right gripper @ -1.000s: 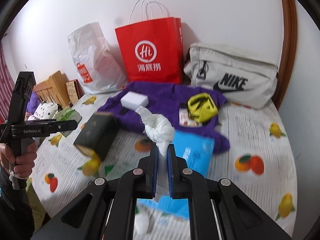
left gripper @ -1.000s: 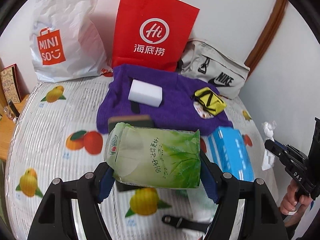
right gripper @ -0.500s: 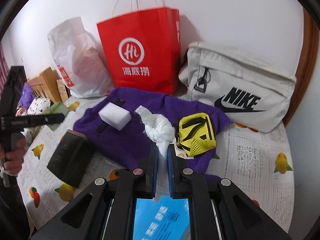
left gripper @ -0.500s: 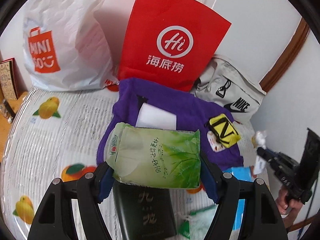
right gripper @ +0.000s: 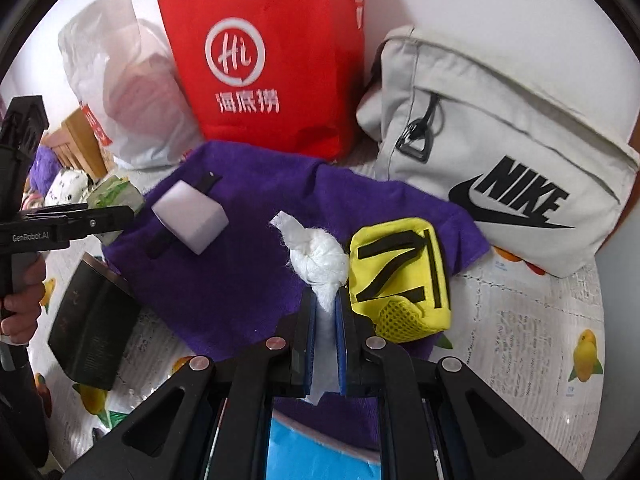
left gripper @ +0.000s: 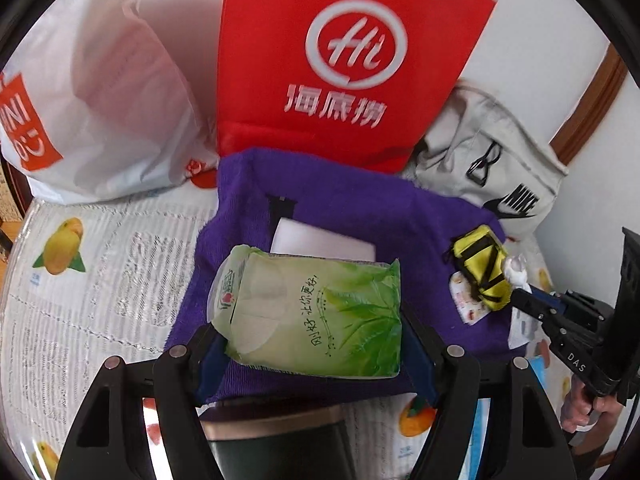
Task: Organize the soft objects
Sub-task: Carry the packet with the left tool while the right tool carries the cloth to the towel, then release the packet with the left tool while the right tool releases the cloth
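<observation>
My left gripper (left gripper: 316, 344) is shut on a green tissue pack (left gripper: 312, 312) and holds it above the near part of a purple towel (left gripper: 360, 216). My right gripper (right gripper: 326, 300) is shut on a knotted white cloth (right gripper: 320, 258), held over the purple towel (right gripper: 240, 288) just left of a yellow pouch (right gripper: 400, 280). A white sponge block (right gripper: 190, 222) lies on the towel; in the left wrist view the white sponge block (left gripper: 320, 244) is partly hidden behind the pack. The right gripper (left gripper: 520, 292) shows in the left view beside the yellow pouch (left gripper: 480, 268).
A red Hi paper bag (right gripper: 272, 64), a white Miniso plastic bag (left gripper: 88, 92) and a grey Nike bag (right gripper: 500, 152) stand along the wall behind the towel. A dark box (right gripper: 92, 332) lies at the towel's left edge and a blue pack (right gripper: 320, 452) under my right gripper.
Both grippers have moved forward toward the purple towel and the bags, each still holding its object. The tissue pack is now over the towel; the white cloth is beside the yellow pouch.
</observation>
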Motion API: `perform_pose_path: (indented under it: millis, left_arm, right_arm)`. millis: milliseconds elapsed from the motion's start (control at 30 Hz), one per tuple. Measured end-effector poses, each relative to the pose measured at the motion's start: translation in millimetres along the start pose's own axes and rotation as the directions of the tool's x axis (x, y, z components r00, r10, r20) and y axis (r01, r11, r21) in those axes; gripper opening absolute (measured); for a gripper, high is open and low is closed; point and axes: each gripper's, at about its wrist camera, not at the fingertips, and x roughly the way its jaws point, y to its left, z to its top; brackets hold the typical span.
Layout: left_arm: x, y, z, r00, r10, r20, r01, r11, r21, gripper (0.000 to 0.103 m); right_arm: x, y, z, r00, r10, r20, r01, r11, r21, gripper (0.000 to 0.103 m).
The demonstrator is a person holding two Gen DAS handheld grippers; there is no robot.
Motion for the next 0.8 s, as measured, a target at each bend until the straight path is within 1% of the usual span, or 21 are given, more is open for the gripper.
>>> perform_pose_path:
  millis: [67, 200, 267, 333, 367, 433, 500, 667, 800]
  left_arm:
    - [6.2, 1.7, 0.8, 1.000, -0.007, -0.010, 0.007, 1.000, -0.005, 0.073]
    - [16.9, 0.0, 3.9, 0.999, 0.011, -0.034, -0.011, 1.000, 0.022, 0.073]
    - [22.1, 0.0, 5.2, 0.999, 0.004, -0.051, -0.003, 1.000, 0.027, 0.074]
    - [26.8, -0.9, 5.4, 0.997, -0.008, -0.075, 0.011, 0.999, 0.032, 0.078]
    - [27.4, -1.2, 5.2, 0.997, -0.011, -0.076, 0.014, 0.999, 0.034, 0.080]
    - [27.3, -3.9, 4.6, 0.998, -0.008, -0.065, 0.011, 0.999, 0.048, 0.086]
    - [27.4, -6.7, 4.7, 0.999, 0.001, -0.054, 0.002, 0.998, 0.066, 0.087]
    - [26.1, -5.6, 5.2, 0.998, -0.001, -0.057, 0.004, 0.999, 0.051, 0.087]
    - [15.3, -3.7, 3.1, 0.999, -0.004, -0.048, 0.006, 0.999, 0.053, 0.087]
  right_arm:
    - [6.6, 0.4, 0.6, 1.000, -0.001, -0.016, 0.001, 1.000, -0.013, 0.009]
    - [15.9, -0.7, 2.4, 0.999, 0.001, -0.034, -0.002, 1.000, -0.021, 0.009]
    - [19.5, -1.7, 2.7, 0.999, 0.002, -0.038, -0.003, 1.000, -0.022, 0.009]
    - [23.2, -3.4, 3.0, 0.999, -0.003, -0.044, 0.002, 1.000, -0.014, 0.009]
    - [24.3, -4.9, 2.7, 0.999, -0.004, -0.047, 0.004, 1.000, -0.008, 0.009]
    - [26.5, -4.9, 2.6, 0.998, -0.002, -0.056, 0.001, 1.000, -0.013, 0.009]
    - [27.1, -5.3, 2.4, 0.998, -0.016, -0.057, 0.015, 1.000, -0.019, 0.009]
    - [34.9, -6.5, 4.3, 0.998, -0.011, -0.069, 0.011, 1.000, -0.012, 0.009]
    - [40.5, -9.3, 6.3, 0.997, 0.002, -0.082, -0.002, 1.000, 0.003, 0.010]
